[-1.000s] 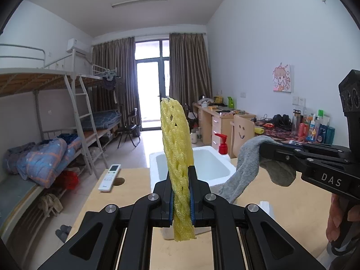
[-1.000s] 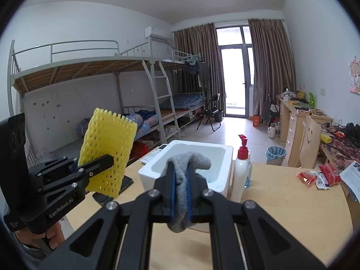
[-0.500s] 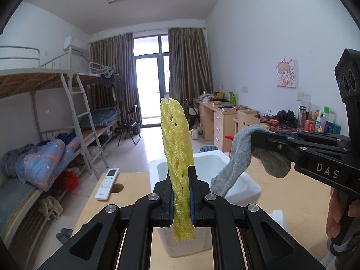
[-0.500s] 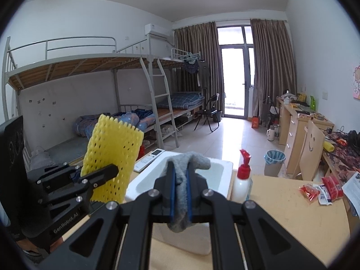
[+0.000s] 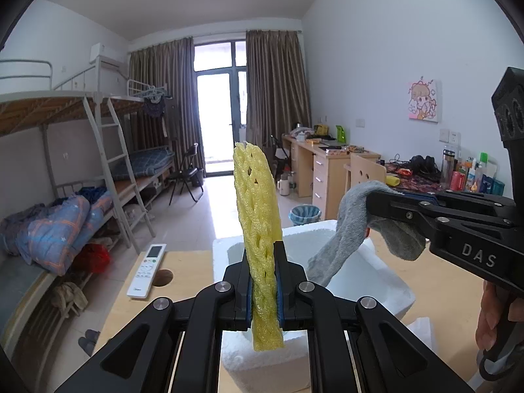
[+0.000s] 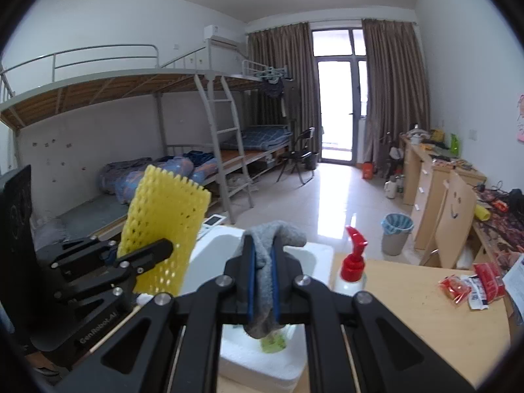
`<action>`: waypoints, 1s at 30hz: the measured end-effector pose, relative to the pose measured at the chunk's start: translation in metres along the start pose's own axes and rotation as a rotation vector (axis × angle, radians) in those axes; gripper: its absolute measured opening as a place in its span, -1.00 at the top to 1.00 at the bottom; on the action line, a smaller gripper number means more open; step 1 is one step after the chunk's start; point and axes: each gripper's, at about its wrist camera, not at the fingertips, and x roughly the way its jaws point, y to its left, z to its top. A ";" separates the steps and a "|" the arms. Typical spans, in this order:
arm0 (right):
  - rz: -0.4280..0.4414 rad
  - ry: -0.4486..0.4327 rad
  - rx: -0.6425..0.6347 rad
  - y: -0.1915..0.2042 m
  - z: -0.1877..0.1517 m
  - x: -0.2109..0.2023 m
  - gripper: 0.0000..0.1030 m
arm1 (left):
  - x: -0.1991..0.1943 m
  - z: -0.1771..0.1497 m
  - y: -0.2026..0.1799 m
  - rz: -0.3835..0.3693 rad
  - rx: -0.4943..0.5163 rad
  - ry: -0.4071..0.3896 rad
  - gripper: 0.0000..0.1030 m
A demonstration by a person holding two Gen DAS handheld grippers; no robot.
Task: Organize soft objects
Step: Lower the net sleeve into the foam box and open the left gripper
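Left gripper (image 5: pixel 264 281): jaws clamped on the yellow foam net (image 5: pixel 257 216), which stands upright at frame centre in the left wrist view.
Right gripper (image 6: pixel 263 281): jaws pinched tight on the grey sock (image 6: pixel 265 275), whose ends droop on both sides.
White foam box (image 5: pixel 386 281): sits on the wooden table (image 5: pixel 186 268), below both grippers, centre to lower right.
Pump bottle (image 6: pixel 352 271): just right of the box in the right wrist view.
Remote control (image 5: pixel 147 270): lower left, on the table.
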 end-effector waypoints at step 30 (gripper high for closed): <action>-0.079 -0.019 0.009 -0.018 0.004 -0.017 0.79 | 0.038 0.004 -0.019 -0.072 0.008 0.045 0.24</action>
